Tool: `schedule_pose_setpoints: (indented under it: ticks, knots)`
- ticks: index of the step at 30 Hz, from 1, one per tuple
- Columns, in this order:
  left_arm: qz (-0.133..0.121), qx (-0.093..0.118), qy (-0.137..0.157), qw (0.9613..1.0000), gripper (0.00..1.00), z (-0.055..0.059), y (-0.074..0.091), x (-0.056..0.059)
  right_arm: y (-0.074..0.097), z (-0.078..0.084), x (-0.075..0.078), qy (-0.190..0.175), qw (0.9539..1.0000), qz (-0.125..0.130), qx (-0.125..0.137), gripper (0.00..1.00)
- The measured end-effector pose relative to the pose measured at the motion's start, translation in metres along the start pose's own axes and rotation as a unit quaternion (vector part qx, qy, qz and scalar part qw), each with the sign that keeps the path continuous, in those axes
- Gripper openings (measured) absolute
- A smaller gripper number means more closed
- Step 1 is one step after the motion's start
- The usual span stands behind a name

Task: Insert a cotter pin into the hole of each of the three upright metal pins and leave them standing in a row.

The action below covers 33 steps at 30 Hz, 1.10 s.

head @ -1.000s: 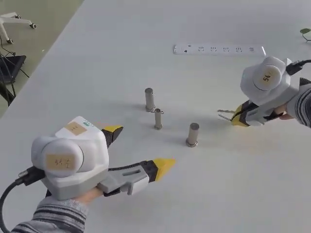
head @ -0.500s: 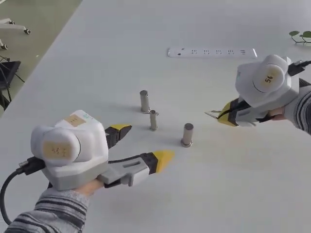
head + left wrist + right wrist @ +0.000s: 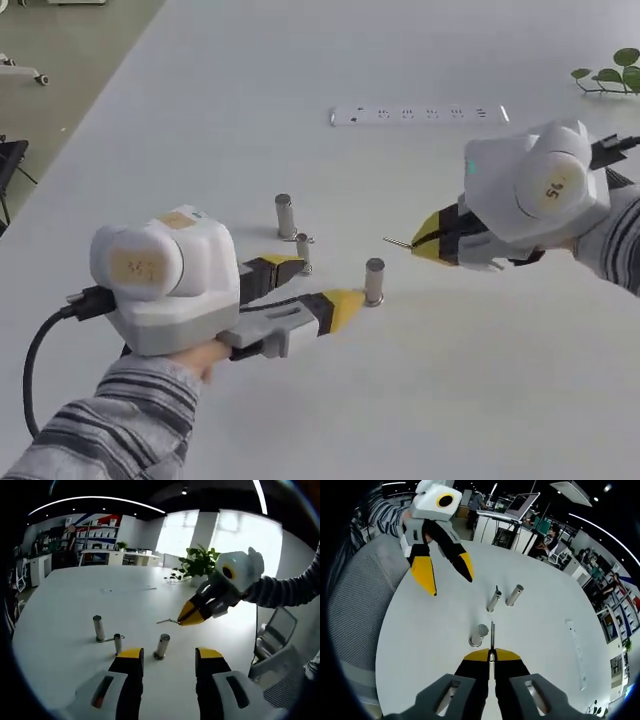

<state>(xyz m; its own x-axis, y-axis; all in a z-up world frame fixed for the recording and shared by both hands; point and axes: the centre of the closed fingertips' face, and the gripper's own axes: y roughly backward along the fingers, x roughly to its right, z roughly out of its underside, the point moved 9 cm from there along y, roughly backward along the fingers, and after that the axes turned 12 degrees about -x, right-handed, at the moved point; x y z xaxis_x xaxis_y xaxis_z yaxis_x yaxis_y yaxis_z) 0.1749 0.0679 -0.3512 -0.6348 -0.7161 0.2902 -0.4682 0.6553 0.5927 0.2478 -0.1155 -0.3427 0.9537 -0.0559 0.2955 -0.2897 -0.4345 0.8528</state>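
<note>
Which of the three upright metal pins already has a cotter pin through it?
The middle pin, the thinnest of the three; a cotter pin crosses its top.

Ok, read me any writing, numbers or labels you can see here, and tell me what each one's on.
"54", as best it reads: round sticker on the body of the right claw.
Orange print, too blurred to read: tan sticker on the body of the left claw.
Markings on the power strip: too small to read.
</note>
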Motion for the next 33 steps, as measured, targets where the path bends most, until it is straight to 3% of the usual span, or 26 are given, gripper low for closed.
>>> schedule_pose_setpoints:
  ticks: [7, 12, 19, 28, 33]
  knots:
    - [0.018, 0.004, 0.029, 0.9994, 0.29, -0.005, -0.001, 0.001, 0.003, -0.011, -0.014, 0.037, 0.9991, 0.005, 0.018, 0.00]
    - [0.028, 0.004, 0.032, 0.9991, 0.24, -0.006, -0.002, 0.003, 0.005, -0.018, -0.021, 0.066, 0.9973, 0.005, 0.032, 0.00]
    - [0.047, 0.007, 0.038, 0.9981, 0.17, -0.011, -0.006, 0.008, 0.008, -0.027, -0.027, 0.077, 0.9953, -0.002, 0.060, 0.00]
    - [0.064, 0.014, 0.047, 0.9967, 0.07, -0.017, -0.008, 0.013, 0.010, -0.030, -0.029, 0.083, 0.9943, -0.003, 0.067, 0.00]
    - [0.058, 0.019, 0.043, 0.9972, 0.02, -0.018, -0.010, 0.013, 0.010, -0.033, -0.029, 0.082, 0.9940, 0.001, 0.072, 0.00]
